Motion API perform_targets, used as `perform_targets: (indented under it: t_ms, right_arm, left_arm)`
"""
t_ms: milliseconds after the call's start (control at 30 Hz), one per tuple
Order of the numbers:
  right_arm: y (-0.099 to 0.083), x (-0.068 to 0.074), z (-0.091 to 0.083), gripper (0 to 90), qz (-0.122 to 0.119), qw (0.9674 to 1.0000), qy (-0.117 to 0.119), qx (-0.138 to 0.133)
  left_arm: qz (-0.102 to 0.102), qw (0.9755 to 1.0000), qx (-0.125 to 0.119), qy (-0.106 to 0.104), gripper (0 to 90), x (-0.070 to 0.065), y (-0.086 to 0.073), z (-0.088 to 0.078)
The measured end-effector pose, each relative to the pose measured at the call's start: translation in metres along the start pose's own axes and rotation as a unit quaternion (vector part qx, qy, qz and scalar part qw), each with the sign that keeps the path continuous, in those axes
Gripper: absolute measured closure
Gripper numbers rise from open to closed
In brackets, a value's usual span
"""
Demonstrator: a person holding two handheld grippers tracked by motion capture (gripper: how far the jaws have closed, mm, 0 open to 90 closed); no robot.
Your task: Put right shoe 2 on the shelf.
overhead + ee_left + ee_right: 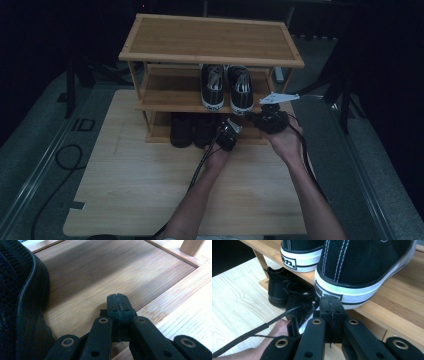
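Canvas sneaker [362, 267] at the frame's top looks light and floppy, so you'd grab its stiff rubber heel; both your left tool [117, 305] and right tool [331, 308] sit clenched, empty.

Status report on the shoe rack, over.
Both grippers shut, empty. Left gripper over bottom shelf beside black shoe. Right gripper at white-soled sneaker's heel. Nothing in the way.

The left gripper [117, 305] hovers just above a wooden shelf board [100, 277], its two black jaws pressed together with nothing between them. A black shoe [20, 305] rests on the board, left of the gripper.
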State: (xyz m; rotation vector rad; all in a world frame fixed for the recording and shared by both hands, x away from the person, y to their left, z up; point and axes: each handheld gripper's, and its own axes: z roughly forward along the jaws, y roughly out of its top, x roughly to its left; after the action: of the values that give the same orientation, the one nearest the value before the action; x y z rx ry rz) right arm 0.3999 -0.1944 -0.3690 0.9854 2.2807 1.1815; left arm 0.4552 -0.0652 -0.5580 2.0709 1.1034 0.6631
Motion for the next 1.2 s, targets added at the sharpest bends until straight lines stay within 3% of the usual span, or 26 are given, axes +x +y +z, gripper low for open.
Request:
perform_targets:
  t_ms: [867, 1200]
  right_arm:
    - [0.01, 0.007, 0.021, 90.0, -0.011, 0.9998, 0.016, 0.01]
    - [0.012, 0.007, 0.023, 90.0, -0.016, 0.9998, 0.006, 0.011]
  left_arm:
    - [0.001, 1.0, 0.001, 0.0, 90.0, 0.0, 0.0, 0.0]
    - [0.001, 1.0, 0.0, 0.0, 90.0, 0.0, 0.0, 0.0]
